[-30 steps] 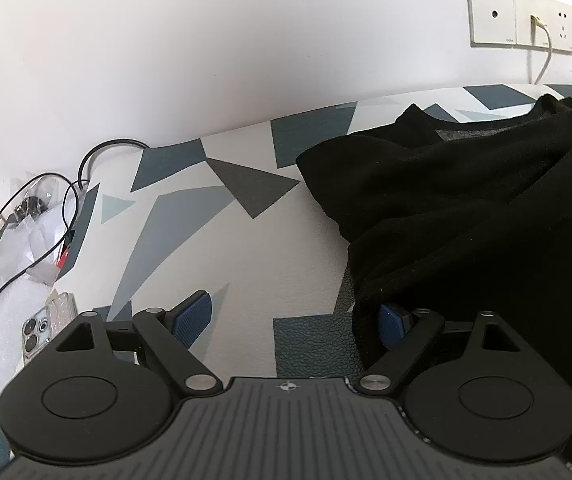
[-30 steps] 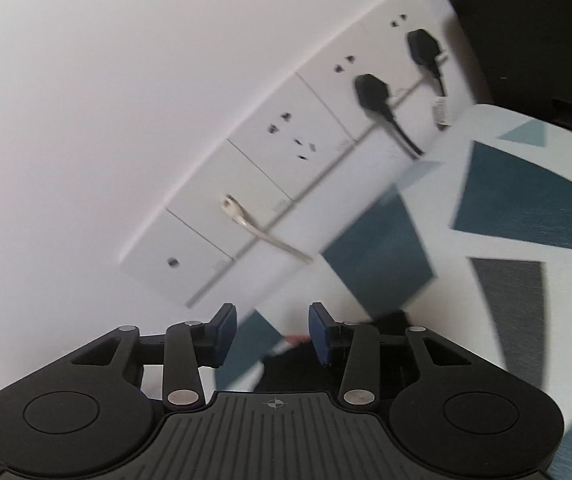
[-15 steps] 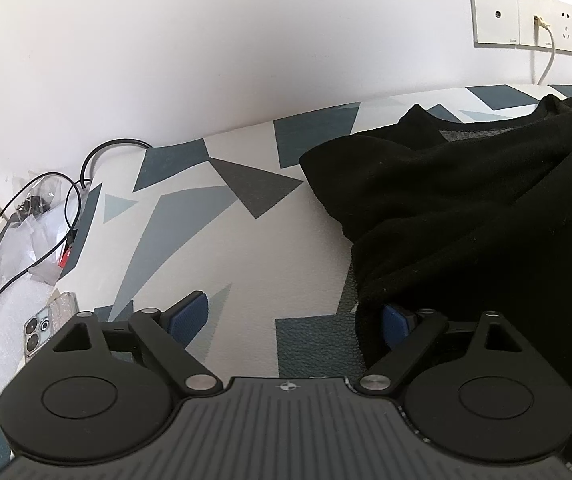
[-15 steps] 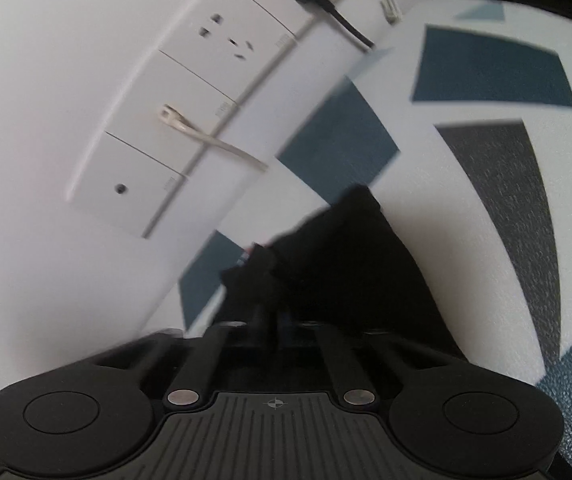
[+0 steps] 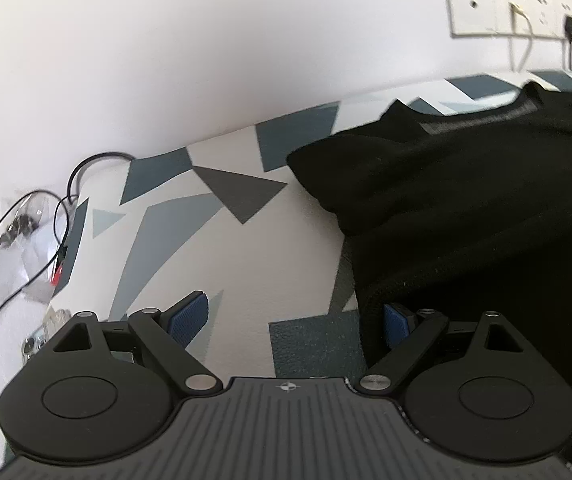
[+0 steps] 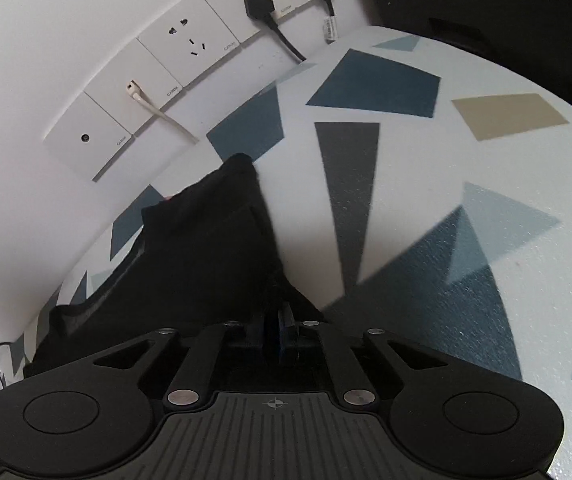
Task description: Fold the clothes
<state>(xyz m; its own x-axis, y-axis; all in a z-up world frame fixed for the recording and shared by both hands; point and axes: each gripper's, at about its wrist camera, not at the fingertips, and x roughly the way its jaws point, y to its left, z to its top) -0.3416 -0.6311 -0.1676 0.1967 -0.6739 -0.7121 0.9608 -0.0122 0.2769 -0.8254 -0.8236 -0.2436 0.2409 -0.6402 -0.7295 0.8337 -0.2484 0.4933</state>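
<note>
We hold a black garment [image 5: 466, 208] spread on the patterned surface [image 5: 213, 248] below a white wall, the left tool [image 5: 294, 320] spread wide at its near left edge. One blue pad rests on bare surface, the other sits tucked against the cloth's hem, and nothing is pinched there.

A second ago our right tool [image 6: 275, 330] looked at the wall sockets [image 6: 189, 46] with its pads apart and only a scrap of dark cloth below. It has since swung down over the garment's right side, and its blue pads now stand nearly together with black cloth [image 6: 205, 248] bunched between them. The jaws are easing apart slightly at this moment, though the fabric is still caught between the pads. The left tool has not shifted in that time. We judge this to mean the right-hand edge is secured and the left edge is next to be gripped before any fold begins.

In the left view the garment runs from the near right corner away toward the far wall, its long axis roughly near-to-far, with a ribbed band, likely the collar, at the far end beside the sockets. In the right view its far corner points up at the white cable [image 6: 157, 110] plugged into the wall. Loose black wires [image 5: 25, 232] lie well apart at far left.
</note>
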